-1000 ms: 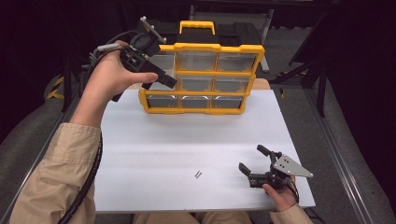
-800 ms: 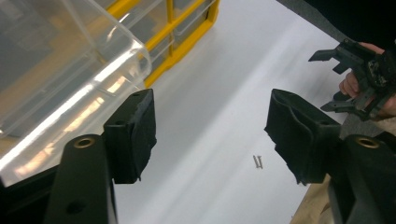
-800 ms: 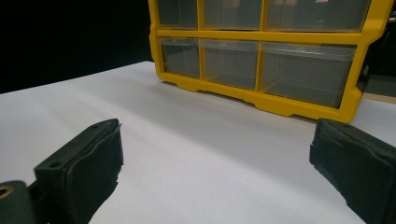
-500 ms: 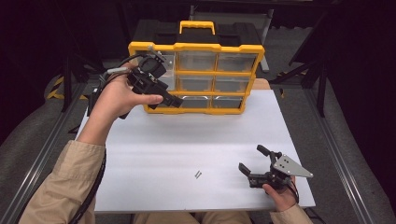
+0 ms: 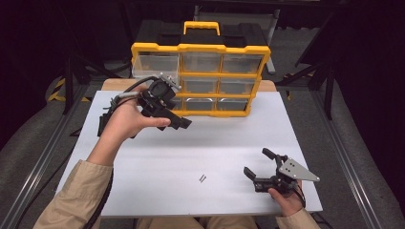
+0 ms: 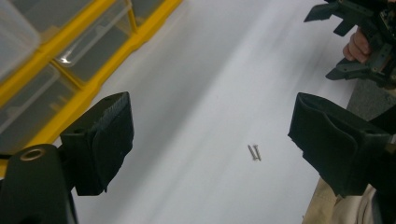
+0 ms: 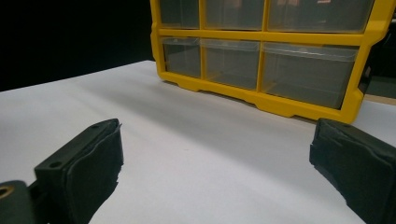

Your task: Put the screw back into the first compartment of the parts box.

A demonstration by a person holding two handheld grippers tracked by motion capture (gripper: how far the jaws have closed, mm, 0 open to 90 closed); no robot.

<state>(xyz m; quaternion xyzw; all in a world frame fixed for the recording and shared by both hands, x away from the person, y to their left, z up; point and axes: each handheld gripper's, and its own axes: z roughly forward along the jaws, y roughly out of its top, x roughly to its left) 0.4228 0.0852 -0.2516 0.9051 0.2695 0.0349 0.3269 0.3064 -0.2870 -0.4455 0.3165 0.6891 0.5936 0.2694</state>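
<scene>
A yellow organizer [image 5: 200,47] with clear drawers stands at the back of the white table [image 5: 143,191]. Its top-left drawer [image 5: 155,67] sticks out a little. My left gripper [image 5: 177,121] hangs in front of the cabinet's lower left, tilted down toward the table. Its jaws have just been opening and nothing is between them [image 6: 210,112]. Two small screws [image 5: 202,178] lie side by side on the table, also seen past the left jaws [image 6: 254,152]. My right gripper [image 5: 256,162] rests open near the front right, facing the organizer [image 7: 261,60], with an empty gap [image 7: 217,130].
Black metal frames and a dark floor surround the table. A wooden strip [image 5: 119,85] shows behind the table's back edge. The table's front edge runs just behind my right hand [image 5: 286,200].
My left hand has come down from the top-left drawer to in front of the cabinet's bottom row, and its jaws have spread. The right gripper has stayed put.
</scene>
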